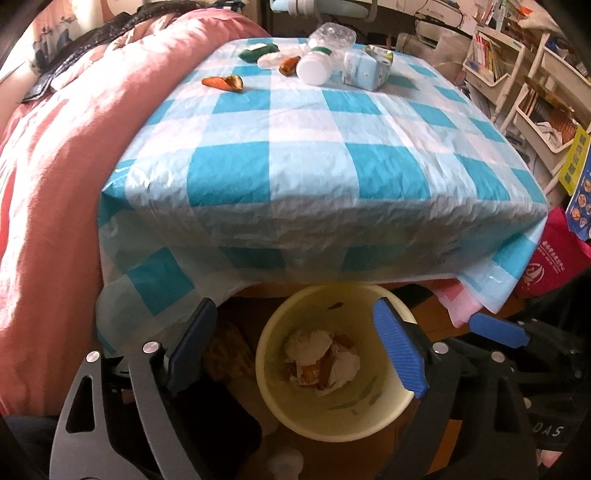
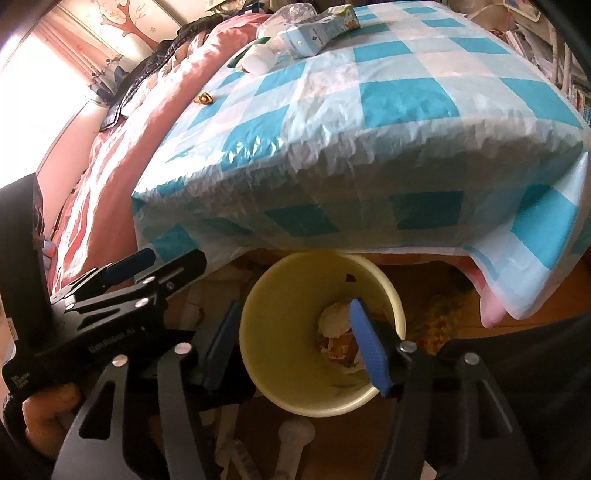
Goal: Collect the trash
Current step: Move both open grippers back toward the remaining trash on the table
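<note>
A yellow bin (image 1: 332, 432) (image 2: 325, 410) stands on the floor under the table edge, holding crumpled tissue (image 1: 314, 347) (image 2: 334, 317) and peel scraps. My left gripper (image 1: 295, 304) hangs open above it, nothing between its blue pads. My right gripper (image 2: 295, 304) is open over the bin too, empty. On the far side of the checked tablecloth (image 1: 295, 166) lie orange peel (image 1: 223, 83) (image 2: 204, 98), a white bottle (image 1: 316, 66) (image 2: 258, 61), a crushed carton (image 1: 365, 70) (image 2: 314, 33), a clear plastic bottle (image 1: 332, 33) and a green packet (image 1: 255, 51).
A pink quilt (image 1: 55, 184) lies along the table's left side. A white shelf cart (image 1: 535, 92) and a red bag (image 1: 546, 266) crowd the right. A person's hand (image 2: 48, 410) holds the left gripper's handle. Small items lie on the floor by the bin.
</note>
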Motion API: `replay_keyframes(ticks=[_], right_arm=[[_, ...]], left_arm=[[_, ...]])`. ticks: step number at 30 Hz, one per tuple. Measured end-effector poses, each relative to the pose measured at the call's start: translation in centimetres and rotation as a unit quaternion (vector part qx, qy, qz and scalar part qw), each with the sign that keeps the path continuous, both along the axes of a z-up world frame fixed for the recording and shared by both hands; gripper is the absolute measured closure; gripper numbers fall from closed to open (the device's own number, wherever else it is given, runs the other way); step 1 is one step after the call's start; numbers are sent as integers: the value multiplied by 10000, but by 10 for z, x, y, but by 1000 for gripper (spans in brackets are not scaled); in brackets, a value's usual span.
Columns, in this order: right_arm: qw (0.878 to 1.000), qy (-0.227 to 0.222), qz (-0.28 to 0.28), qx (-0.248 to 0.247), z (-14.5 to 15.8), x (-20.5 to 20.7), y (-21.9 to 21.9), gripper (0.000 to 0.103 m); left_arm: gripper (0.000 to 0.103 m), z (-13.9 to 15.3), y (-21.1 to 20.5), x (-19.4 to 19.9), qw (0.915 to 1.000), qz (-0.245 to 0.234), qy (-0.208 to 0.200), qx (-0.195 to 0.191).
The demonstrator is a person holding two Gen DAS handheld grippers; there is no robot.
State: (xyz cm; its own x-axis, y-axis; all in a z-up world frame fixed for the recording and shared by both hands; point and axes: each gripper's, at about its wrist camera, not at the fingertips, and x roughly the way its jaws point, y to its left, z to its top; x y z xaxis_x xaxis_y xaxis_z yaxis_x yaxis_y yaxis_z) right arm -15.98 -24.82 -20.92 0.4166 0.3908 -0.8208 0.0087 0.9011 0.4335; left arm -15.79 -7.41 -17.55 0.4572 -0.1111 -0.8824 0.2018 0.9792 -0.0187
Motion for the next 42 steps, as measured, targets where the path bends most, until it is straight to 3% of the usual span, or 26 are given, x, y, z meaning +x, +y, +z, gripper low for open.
replay_keyframes(ticks=[14,31,36,42], right_arm=[[9995,-204,-79,-222,6,-1,2,28],[9945,-827,-152,-620,26,2,7,22],[9892,-1213,-273,-775,45,8,0,20],[9866,-1374,-425,-772,55,26,-10,19]], left_arm=[[13,14,7,0,9987,206,-474,1],[11,27,10,2,9961,369,-770,-242],[11,45,13,5,9924,419,-1103,-350],[9,73,16,23,9857,514,-1540,-458]])
